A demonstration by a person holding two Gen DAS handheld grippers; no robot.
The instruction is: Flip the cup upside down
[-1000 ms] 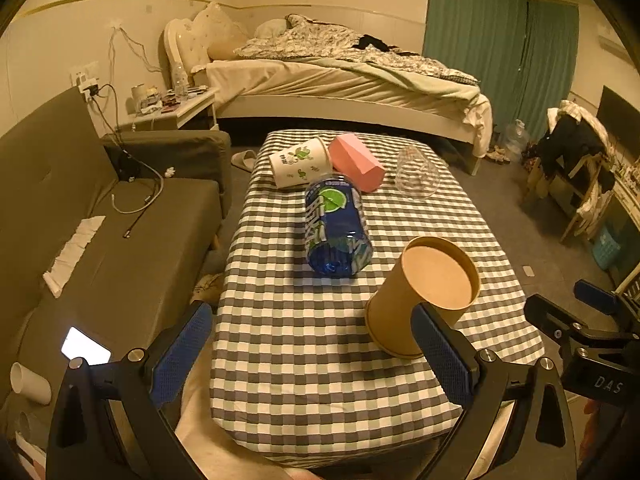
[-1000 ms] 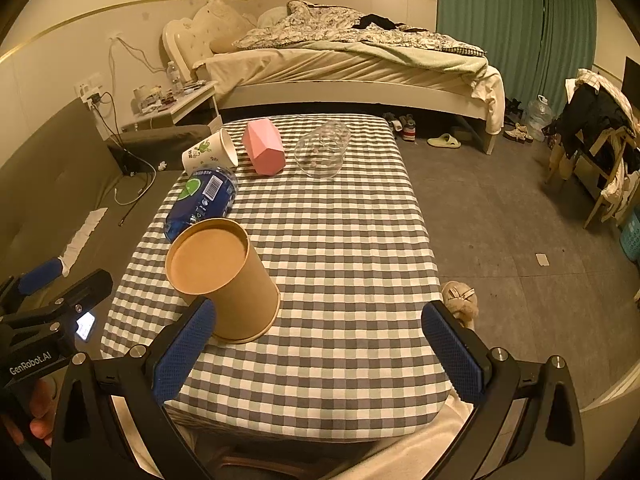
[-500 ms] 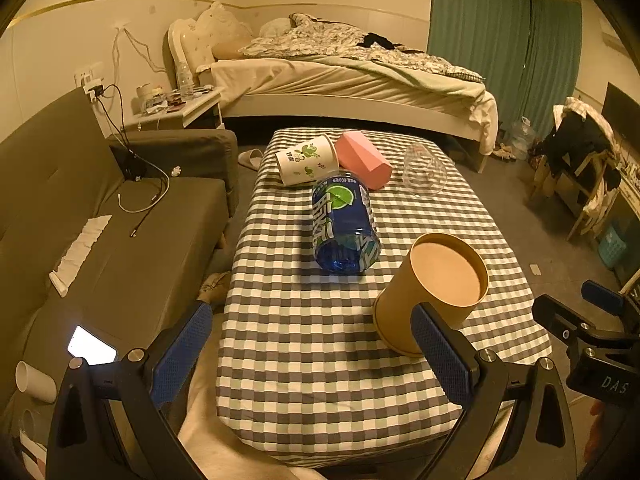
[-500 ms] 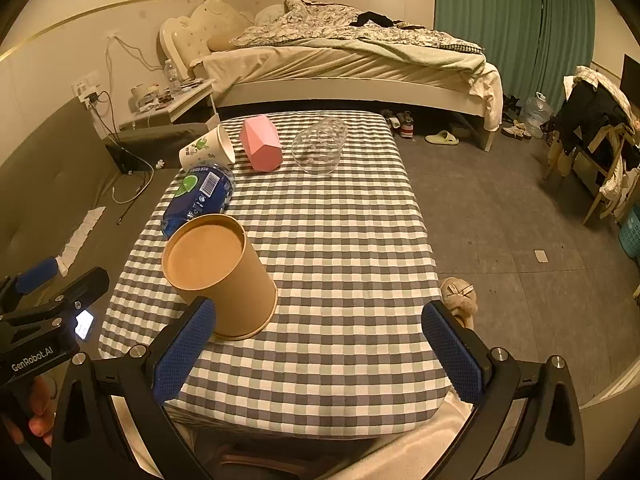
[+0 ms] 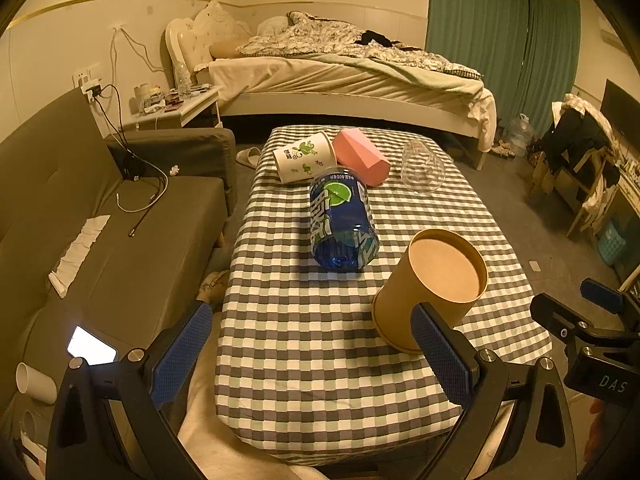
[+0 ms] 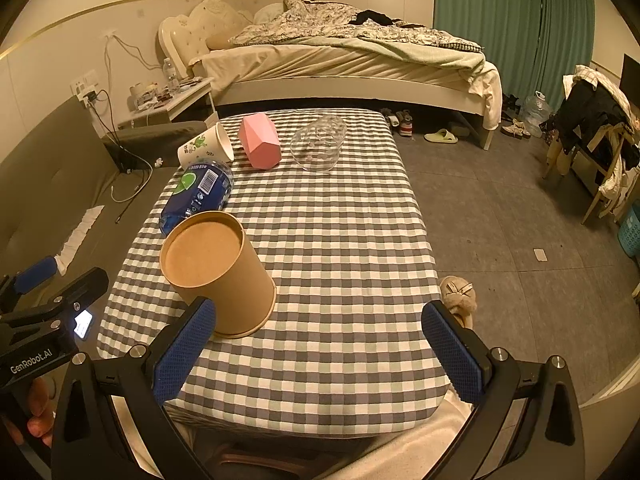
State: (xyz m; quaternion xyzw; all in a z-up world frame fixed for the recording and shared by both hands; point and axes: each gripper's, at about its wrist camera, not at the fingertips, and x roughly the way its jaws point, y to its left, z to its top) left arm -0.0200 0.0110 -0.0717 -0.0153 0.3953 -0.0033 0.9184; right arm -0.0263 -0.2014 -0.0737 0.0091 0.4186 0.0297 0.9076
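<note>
Two handheld grippers in black frames with blue finger pads

Each of the left gripper [image 5: 312, 354] and the right gripper [image 6: 318, 352] is built from black angular arms fastened with round silver screws, and its fingers [image 5: 182, 354] are faced with blue dimpled pads. White lettering "GenRobot.AI" and "DAS" is printed on the black bodies. Bare fingers of the left hand [image 6: 36, 420] are seen.

Dim bedroom: bed [image 5: 344, 76], green curtains [image 5: 500, 48], grey sofa [image 5: 80, 216].
</note>
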